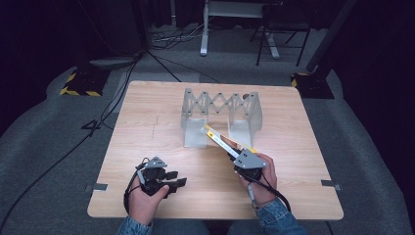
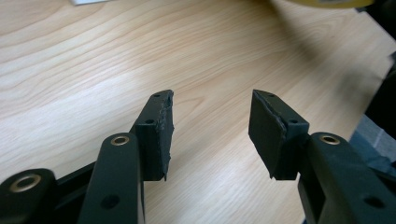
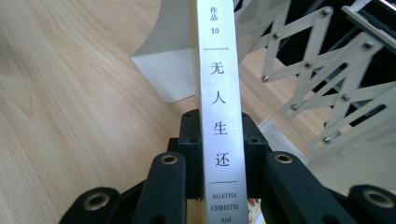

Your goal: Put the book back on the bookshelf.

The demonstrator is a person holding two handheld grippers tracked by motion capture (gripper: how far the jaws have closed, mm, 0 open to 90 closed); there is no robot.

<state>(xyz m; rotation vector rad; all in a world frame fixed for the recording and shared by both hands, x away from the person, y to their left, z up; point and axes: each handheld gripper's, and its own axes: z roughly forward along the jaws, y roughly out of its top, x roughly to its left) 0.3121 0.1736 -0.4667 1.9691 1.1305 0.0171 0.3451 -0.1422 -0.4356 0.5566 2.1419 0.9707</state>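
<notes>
At a pale wooden table (image 1: 147,127), I hold my right gripper (image 1: 243,159) clamped on a slim book (image 1: 222,141), its jaws pressing the covers from both sides with the silver spine (image 3: 218,107) facing my camera. The spine carries Chinese characters, the number 10 and the name Agatha Christie. In the high view the book slants up and away from my right hand (image 1: 259,178), its far end reaching toward a grey expanding book rack (image 1: 220,115) that stands near the middle of the table. The book's tip lies just in front of the gap between the rack's two upright end plates; whether it touches either plate I cannot tell. In the right gripper view the rack's scissor lattice (image 3: 327,88) spreads to the right of the spine, one flat plate (image 3: 170,70) to its left. My left gripper (image 1: 171,178) rests low near the table's front left, held in my left hand (image 1: 144,198), its jaws spread wide apart with bare wood between the pads (image 2: 161,135).
</notes>
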